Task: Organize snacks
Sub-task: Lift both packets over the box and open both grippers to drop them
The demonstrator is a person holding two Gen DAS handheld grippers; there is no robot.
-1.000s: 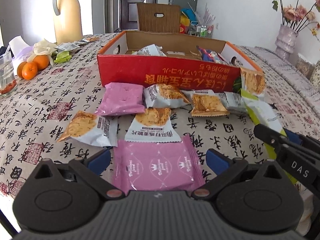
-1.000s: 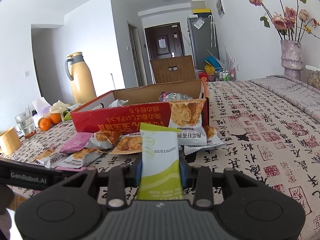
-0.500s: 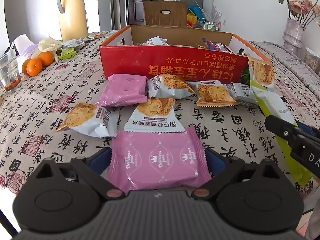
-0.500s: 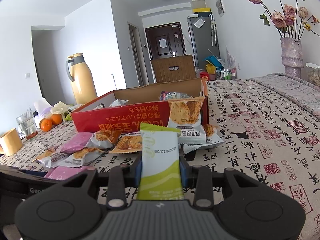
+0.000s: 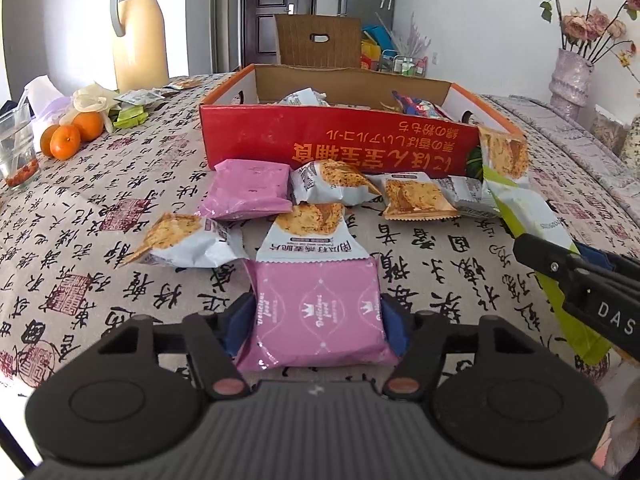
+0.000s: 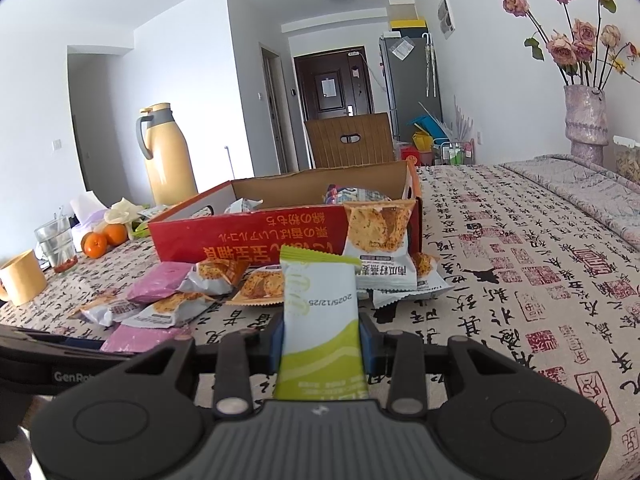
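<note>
My left gripper (image 5: 318, 322) is shut on a pink snack packet (image 5: 318, 312), held just above the table in front of the red cardboard box (image 5: 340, 148). My right gripper (image 6: 320, 338) is shut on a green-and-white snack packet (image 6: 320, 320), which stands upright between its pads; it also shows at the right of the left wrist view (image 5: 536, 232). Several white-and-orange cracker packets (image 5: 308, 236) and a second pink packet (image 5: 250, 192) lie before the box. One cracker packet (image 6: 378, 248) leans on the box's right corner. The box holds more snacks (image 5: 416, 106).
A tan thermos jug (image 5: 138, 28), oranges (image 5: 72, 134), a glass (image 5: 16, 152) and a yellow mug (image 6: 20, 280) stand at the left. A vase of dried roses (image 6: 586, 120) stands at the far right. A chair back (image 5: 318, 42) rises behind the box.
My left gripper has closed on the pink packet and lifted it slightly off the table. The right gripper keeps hold of the green packet and has barely moved.
</note>
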